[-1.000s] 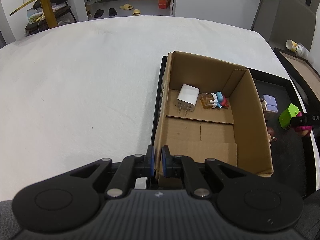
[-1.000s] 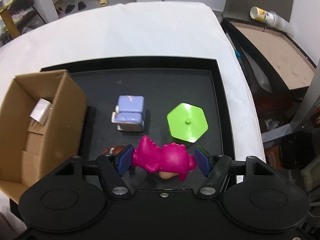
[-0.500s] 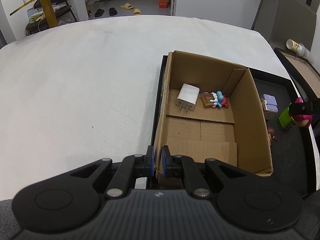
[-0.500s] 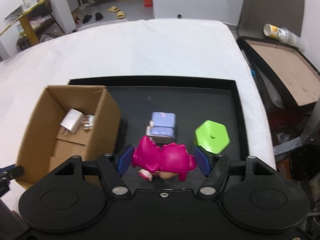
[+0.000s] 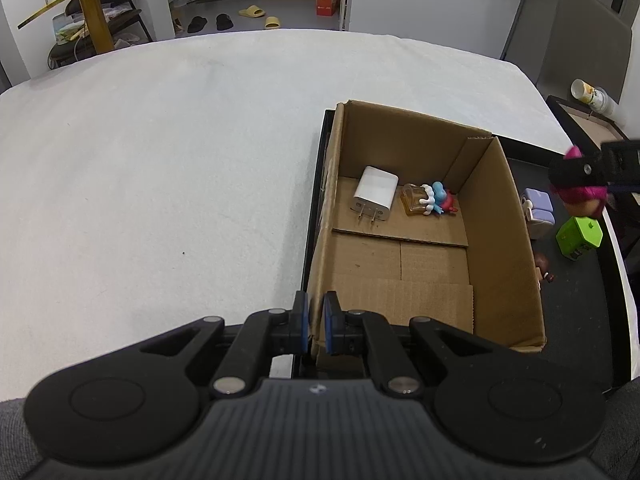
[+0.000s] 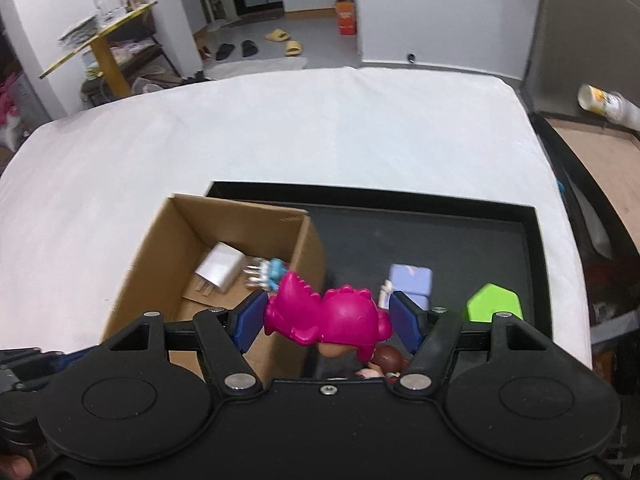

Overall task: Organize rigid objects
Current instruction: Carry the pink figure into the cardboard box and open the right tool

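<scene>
- The pink dinosaur toy (image 6: 326, 314) is gripped by the right claw (image 6: 329, 317), held above the cardboard box's (image 6: 280, 344) right wall.
- The box's near-left wall is clamped by the closed left claw (image 5: 316, 322).

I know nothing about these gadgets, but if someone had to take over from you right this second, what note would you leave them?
Left gripper: shut on the near wall of the cardboard box, steadying it.
Right gripper: shut on the pink dinosaur toy, held in the air beside the box's right wall.
Done: white charger and a blue-and-amber toy lie inside the box.
Left on the black tray: purple toy, green block, a small brown-haired figure.
Next, probably: drop the dinosaur into the box, then fetch the rest.
</scene>
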